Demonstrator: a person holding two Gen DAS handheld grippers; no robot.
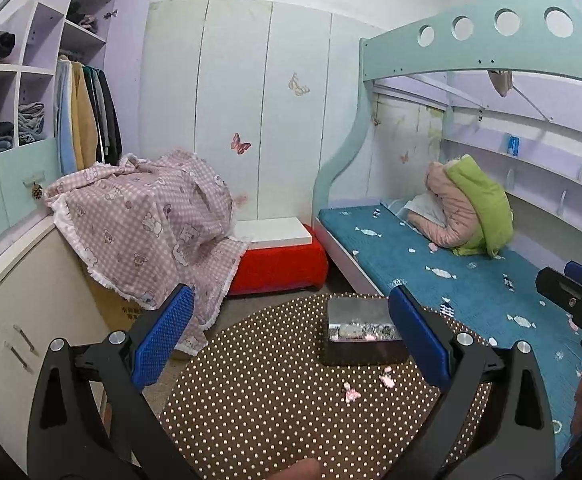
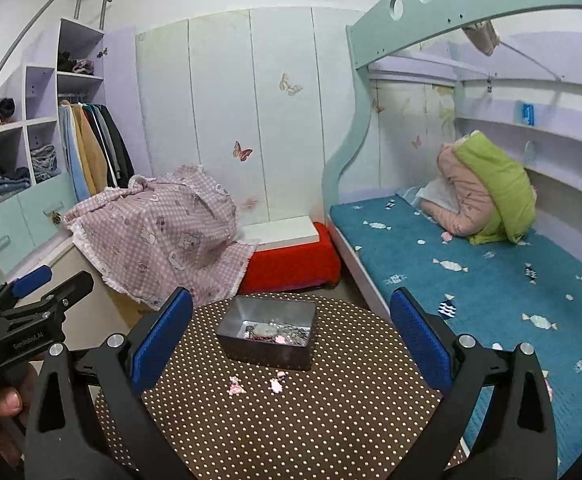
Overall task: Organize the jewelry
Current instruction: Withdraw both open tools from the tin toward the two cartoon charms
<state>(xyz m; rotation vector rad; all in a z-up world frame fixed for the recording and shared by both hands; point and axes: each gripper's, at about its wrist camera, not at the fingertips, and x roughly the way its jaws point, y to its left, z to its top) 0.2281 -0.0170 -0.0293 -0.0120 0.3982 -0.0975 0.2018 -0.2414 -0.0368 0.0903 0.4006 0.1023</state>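
A dark metal tin [image 1: 365, 354] [image 2: 267, 354] holding several jewelry pieces sits at the far side of a round table with a brown polka-dot cloth [image 1: 275, 412] [image 2: 331, 420]. Two small pink jewelry pieces lie on the cloth in front of the tin, one to the left [image 1: 351, 393] [image 2: 236, 387] and one to the right [image 1: 387, 378] [image 2: 276, 385]. My left gripper [image 1: 291, 336] is open and empty above the near side of the table. My right gripper [image 2: 291, 338] is open and empty, also above the table. Each gripper shows at the edge of the other's view, the right one [image 1: 579, 304] and the left one [image 2: 31, 300].
A bunk bed with a blue mattress [image 1: 471, 280] stands right of the table. A red stool with a white board [image 1: 279, 256] stands behind the table. A pink checked cloth [image 1: 151, 232] covers a box on the left, by white cabinets and an open wardrobe.
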